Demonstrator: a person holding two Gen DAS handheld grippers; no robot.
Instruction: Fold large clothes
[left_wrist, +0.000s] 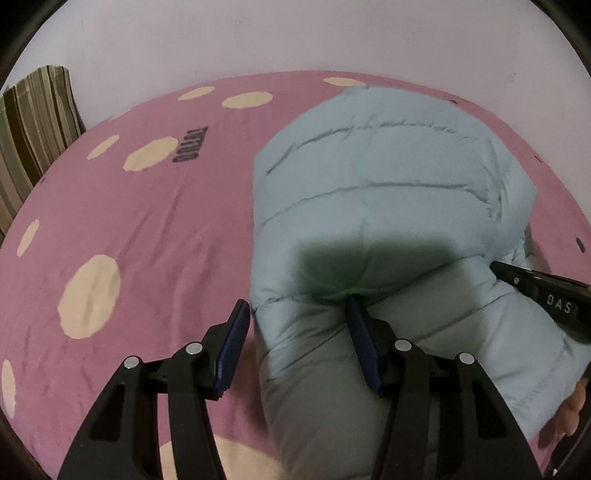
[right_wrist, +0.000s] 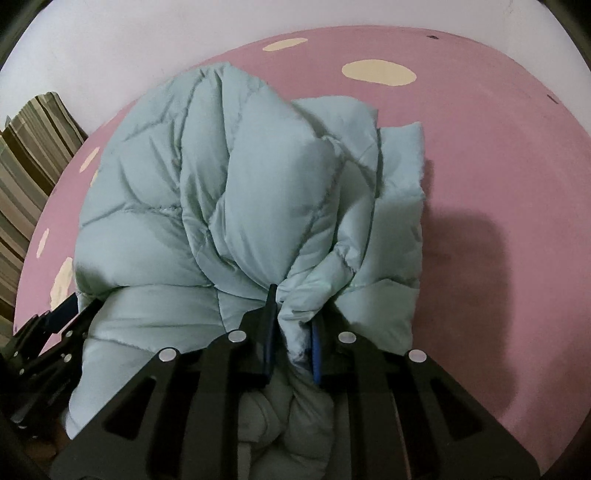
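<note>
At the near edge of the bed (left_wrist: 155, 206), the left gripper (left_wrist: 295, 314) stands wide apart, one pad pressed into the puffy fabric of the pale blue down jacket (left_wrist: 376, 192), the other over bare pink sheet, holding nothing. Just beside it, the right gripper (right_wrist: 291, 314) is pinched close on a bunched fold of the jacket. Beyond both, the jacket lies in a quilted heap on the bed's right half, reaching toward the far edge. Cream dots mark the sheet. Past the far left corner, what looks like a striped curtain (left_wrist: 33, 125) hangs.
</note>
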